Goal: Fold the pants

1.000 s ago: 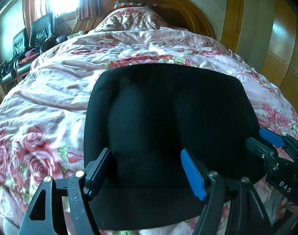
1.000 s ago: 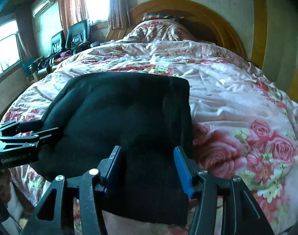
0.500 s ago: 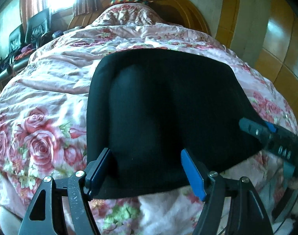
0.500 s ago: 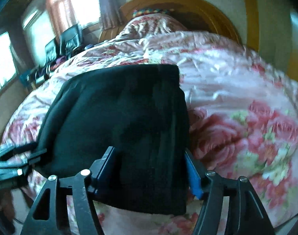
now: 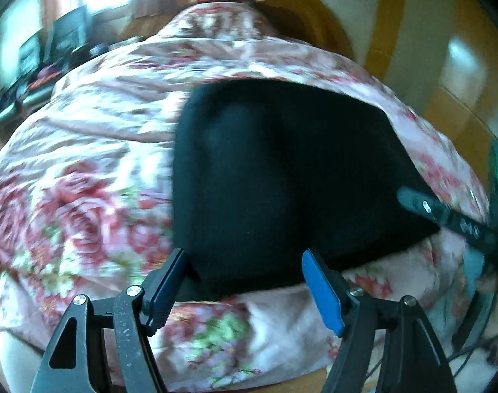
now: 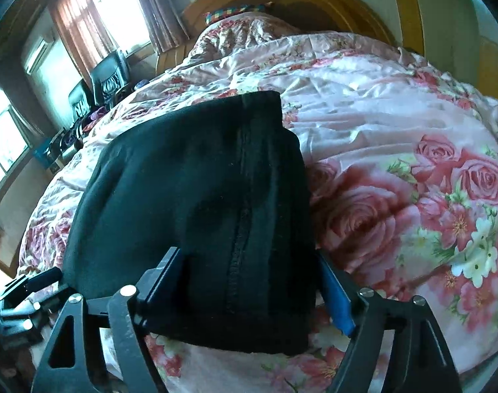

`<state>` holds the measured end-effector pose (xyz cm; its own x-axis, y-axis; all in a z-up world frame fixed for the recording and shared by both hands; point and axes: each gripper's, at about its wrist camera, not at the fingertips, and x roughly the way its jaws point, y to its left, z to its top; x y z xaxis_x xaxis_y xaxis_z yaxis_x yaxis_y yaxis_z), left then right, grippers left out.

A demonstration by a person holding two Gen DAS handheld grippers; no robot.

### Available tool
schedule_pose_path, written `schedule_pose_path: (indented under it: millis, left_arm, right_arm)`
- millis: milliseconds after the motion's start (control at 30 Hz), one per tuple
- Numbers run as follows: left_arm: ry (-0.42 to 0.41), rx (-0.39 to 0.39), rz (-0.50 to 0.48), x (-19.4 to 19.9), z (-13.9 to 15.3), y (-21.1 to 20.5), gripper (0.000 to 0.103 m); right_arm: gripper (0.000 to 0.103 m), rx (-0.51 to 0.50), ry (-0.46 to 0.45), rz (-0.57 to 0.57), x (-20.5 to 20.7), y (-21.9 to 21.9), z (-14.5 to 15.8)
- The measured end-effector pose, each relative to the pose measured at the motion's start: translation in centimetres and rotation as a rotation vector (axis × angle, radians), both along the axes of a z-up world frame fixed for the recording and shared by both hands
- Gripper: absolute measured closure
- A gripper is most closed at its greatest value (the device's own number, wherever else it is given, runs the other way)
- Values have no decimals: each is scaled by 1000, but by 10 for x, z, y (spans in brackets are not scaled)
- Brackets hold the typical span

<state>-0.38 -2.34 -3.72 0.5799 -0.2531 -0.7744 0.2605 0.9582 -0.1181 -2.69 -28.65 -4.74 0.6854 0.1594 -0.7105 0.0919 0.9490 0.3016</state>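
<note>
The wide bed under its pink rose-print quilt carries the black pants, folded into a thick fabric bundle, at the near edge. The right gripper straddles their seamed corner, jaws opening. It should lift clear without snagging cloth. The left gripper stands wide and empty just short of the bundle.

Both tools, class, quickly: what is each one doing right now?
Left tool: open, holding nothing; black pants lie just ahead.
Right tool: opening, pants between its fingers, no longer pinched.
</note>
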Motion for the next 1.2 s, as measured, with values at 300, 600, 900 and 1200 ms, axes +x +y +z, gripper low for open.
schedule_pose_path:
  millis: [300,600,900,1200]
  left_arm:
    - [124,-193,84,32,-10,46,30]
    - [139,-156,29,53,-17,36,29]
    - [136,-147,-35,67,-15,31,29]
    - [173,-271,-66,78,-18,43,29]
  right_arm:
    - [16,84,28,12,6,-10,-6]
    - [11,350,105,22,21,-34,-30]
    - [8,397,102,71,35,-32,-36]
    - [8,440,96,75,35,-36,-44]
